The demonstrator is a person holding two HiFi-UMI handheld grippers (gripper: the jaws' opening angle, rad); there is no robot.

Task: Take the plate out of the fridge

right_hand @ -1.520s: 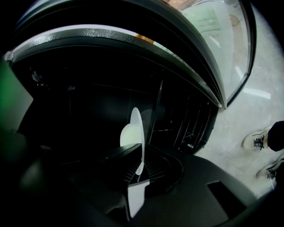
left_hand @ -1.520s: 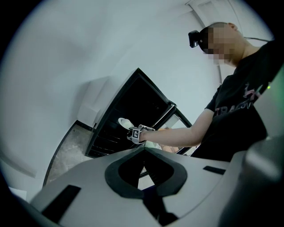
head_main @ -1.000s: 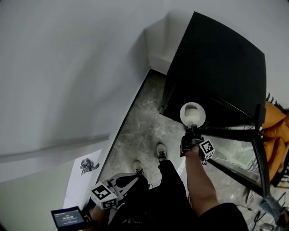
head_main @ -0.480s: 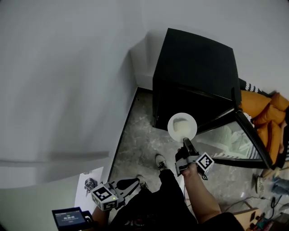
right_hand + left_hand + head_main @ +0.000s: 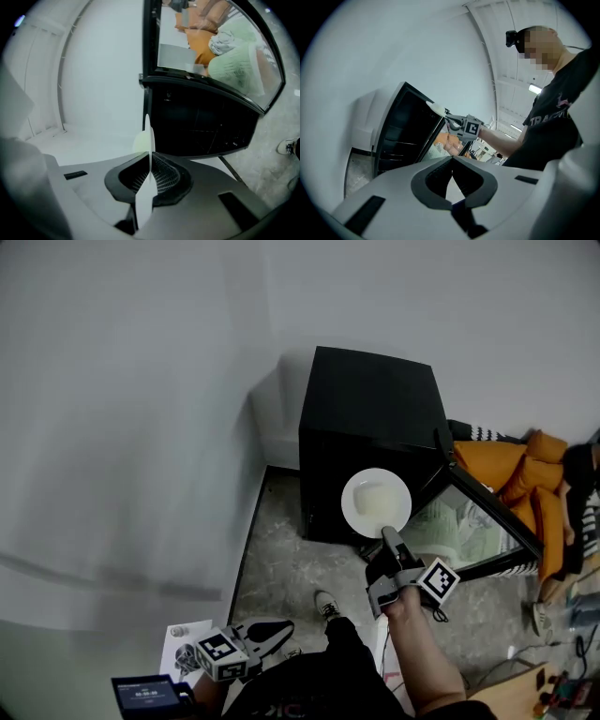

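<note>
Nearby, orange fabric (image 5: 511, 470) (beside fridge (image 5: 370, 404))

Head view dim, greyish, low contrast; light soft and diffuse. Wall (image 5: 141, 381) smeared by motion blur at left edge. Fridge (image 5: 370, 418) near-black, surface detail lost; soft shadow falls on wall at its left side. Plate (image 5: 376, 502) brightest spot, slightly washed out. Both gripper views: strong fisheye, black vignette in corners, straight lines bowed, foreground near lens soft. Ceiling strip light (image 5: 533, 88) glows in left gripper view.
</note>
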